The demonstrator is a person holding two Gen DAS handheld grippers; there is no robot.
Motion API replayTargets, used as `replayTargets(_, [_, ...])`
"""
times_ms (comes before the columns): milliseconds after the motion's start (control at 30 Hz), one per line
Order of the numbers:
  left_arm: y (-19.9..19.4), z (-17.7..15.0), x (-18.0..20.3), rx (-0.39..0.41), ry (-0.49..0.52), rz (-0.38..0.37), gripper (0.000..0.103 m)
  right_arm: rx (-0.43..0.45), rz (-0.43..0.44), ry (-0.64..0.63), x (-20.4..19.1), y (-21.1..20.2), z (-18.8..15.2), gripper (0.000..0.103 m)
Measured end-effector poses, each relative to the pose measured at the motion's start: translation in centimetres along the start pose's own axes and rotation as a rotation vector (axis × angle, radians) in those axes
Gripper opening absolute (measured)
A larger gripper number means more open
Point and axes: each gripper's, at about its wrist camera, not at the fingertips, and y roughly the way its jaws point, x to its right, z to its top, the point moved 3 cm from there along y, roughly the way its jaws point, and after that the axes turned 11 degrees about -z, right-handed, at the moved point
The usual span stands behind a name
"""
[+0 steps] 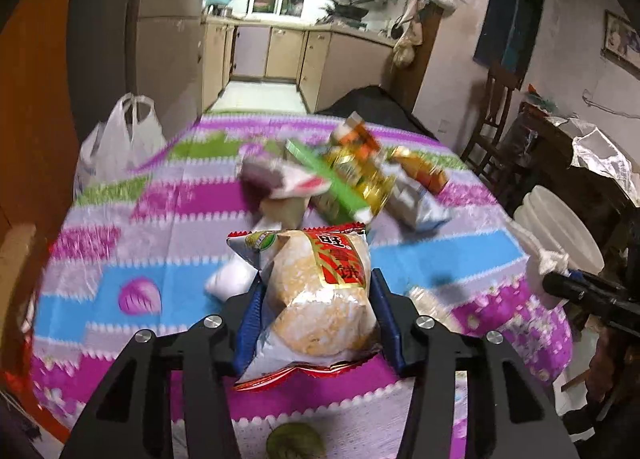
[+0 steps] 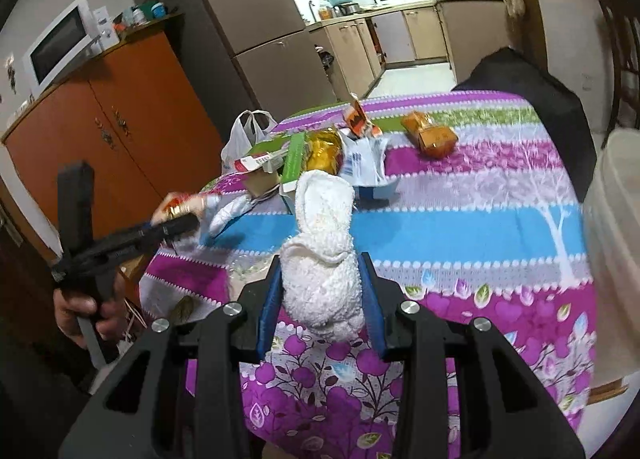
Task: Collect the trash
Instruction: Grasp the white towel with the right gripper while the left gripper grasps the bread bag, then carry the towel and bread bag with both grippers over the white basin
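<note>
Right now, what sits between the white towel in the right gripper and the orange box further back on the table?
Right wrist view: past the white towel lies a crumpled white-and-blue wrapper, then bare tablecloth up to the orange box.

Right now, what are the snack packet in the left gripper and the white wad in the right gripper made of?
Snack packet: looks like thin glossy plastic film, clear over pale round crackers, creased and catching light, crimped red edges. White wad: seems soft nubbly cloth or thick paper towel, matte and bunched; which of the two I can't tell.
</note>
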Motion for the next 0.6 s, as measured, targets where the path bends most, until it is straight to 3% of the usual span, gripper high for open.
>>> replayTargets(200, [-0.1, 4.5, 5.9, 0.045, 0.124, -0.095, 0.051, 0.039, -0.065, -0.032, 1.1, -3.4, 2.4, 0.035])
replayTargets(300, [1.6, 6.7, 10.2, 0.032, 0.168, -0.2, 0.051, 0.073, -0.122, 0.007, 3.6, -6.3, 3.7, 0.035])
replayTargets(467, [4.9, 10.3, 19.7, 0.035, 0.321, -0.334, 0.051, 0.12, -0.292, 0.066, 9.1, -11.5, 5.3, 0.035])
replayTargets(600, [8.3, 12.1, 26.7, -0.012, 0.377, -0.451, 0.051, 0.115, -0.447, 0.139, 15.0, -15.4, 6.3, 0.035])
